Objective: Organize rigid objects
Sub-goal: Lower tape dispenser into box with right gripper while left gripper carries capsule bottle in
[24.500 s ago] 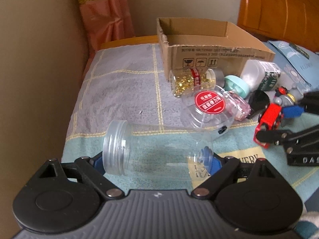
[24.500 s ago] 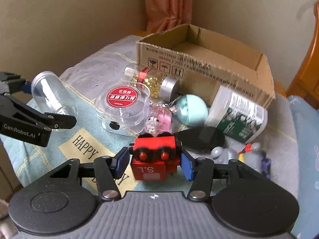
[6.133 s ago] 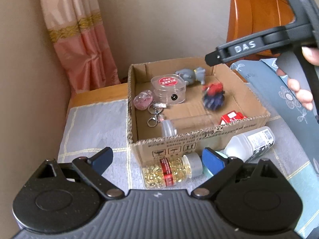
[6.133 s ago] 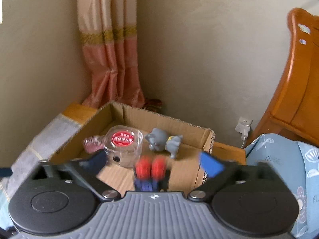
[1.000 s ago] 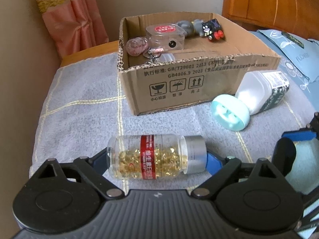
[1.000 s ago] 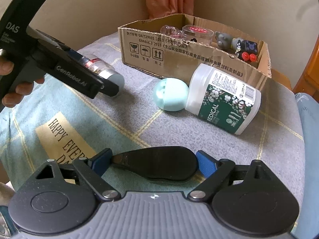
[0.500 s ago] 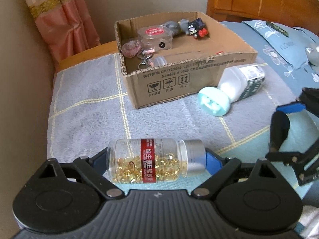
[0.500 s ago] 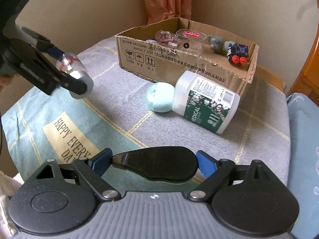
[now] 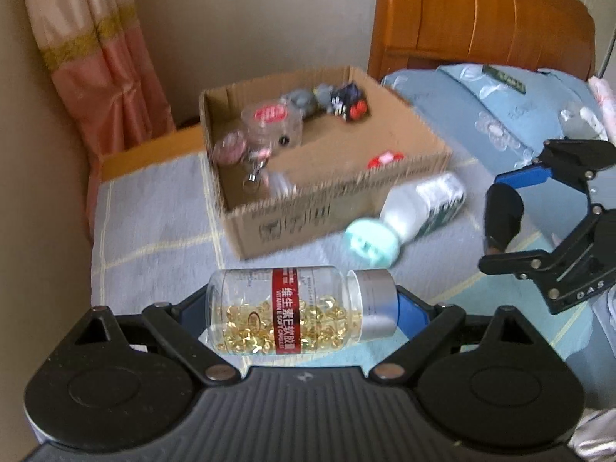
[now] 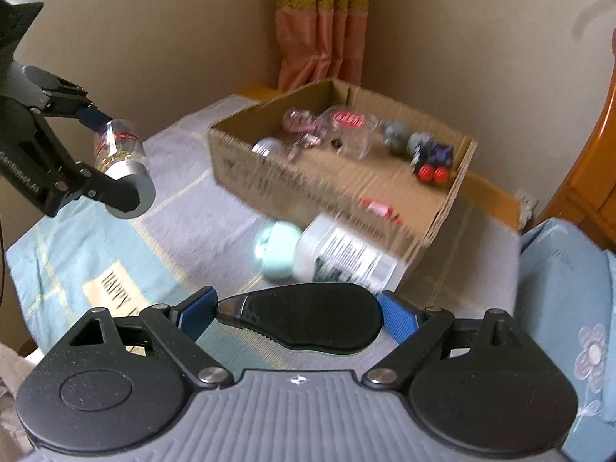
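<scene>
Over on the left, the left gripper (image 9: 304, 310) has its jaws spread wide around a clear capsule bottle (image 9: 298, 310), clamped end to end: one blue pad against the base, the other against the silver cap (image 9: 373, 306). The bottle lies crosswise, up off the cloth, with gold capsules pooled along its lower side and a red label band round its middle. From the other camera the same bottle (image 10: 121, 154) hangs in the air to the left of the box.

Beyond it, toward the far corner by the pink curtain (image 9: 92, 61), the cardboard box (image 9: 319, 208) sits open on the grey checked cloth (image 9: 154, 231). Inside it are a clear round tub with a red lid (image 9: 271, 119), a pink keyring charm (image 9: 229, 146), a grey figure (image 10: 396, 136) and a dark toy with red wheels (image 10: 433, 161); motion blur hides the finer detail.

Just in front of the box's near wall, on the cloth, a mint-green round case (image 10: 277, 250) lies touching a white bottle with a dark green label (image 10: 346, 261), which is on its side.

To the right, the right gripper (image 10: 298, 321) likewise stands wide, its blue pads pressed on the two ends of a flat black oval object (image 10: 304, 319), held clear of the cloth. A blue floral pillow (image 9: 500, 115) and an orange wooden headboard (image 9: 481, 19) are on the far right.
</scene>
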A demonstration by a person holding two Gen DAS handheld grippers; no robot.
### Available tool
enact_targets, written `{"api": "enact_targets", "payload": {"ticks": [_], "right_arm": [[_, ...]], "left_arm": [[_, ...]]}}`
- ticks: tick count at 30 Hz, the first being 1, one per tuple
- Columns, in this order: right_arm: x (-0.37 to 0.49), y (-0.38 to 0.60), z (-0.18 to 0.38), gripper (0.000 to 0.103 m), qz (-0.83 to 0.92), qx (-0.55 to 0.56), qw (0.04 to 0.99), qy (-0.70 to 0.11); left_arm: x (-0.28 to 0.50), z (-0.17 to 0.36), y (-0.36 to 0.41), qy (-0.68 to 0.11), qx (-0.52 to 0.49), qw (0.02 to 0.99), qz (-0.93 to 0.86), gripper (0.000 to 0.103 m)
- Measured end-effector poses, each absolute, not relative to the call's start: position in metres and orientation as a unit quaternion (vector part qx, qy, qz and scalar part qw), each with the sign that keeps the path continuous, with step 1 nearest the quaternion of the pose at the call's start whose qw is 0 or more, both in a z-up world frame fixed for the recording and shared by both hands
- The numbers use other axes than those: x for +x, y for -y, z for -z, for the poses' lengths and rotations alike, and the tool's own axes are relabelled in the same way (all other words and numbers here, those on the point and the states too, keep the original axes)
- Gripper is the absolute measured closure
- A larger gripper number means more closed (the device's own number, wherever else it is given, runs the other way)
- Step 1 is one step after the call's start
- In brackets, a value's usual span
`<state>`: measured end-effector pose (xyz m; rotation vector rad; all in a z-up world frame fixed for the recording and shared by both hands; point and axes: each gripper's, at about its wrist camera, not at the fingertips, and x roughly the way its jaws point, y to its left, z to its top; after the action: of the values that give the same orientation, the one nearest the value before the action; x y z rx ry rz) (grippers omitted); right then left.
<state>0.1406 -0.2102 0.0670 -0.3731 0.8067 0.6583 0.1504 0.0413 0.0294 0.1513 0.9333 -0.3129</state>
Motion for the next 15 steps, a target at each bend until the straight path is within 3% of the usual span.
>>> {"api": "enact_targets", "payload": {"ticks": [15], "right_arm": [[0.217, 0.207, -0.11, 0.01, -0.289, -0.144, 0.88, -0.348]], "left_arm": [[0.187, -0.055, -0.021, -0.417, 0.094, 0.891, 0.151, 0.01]]}}
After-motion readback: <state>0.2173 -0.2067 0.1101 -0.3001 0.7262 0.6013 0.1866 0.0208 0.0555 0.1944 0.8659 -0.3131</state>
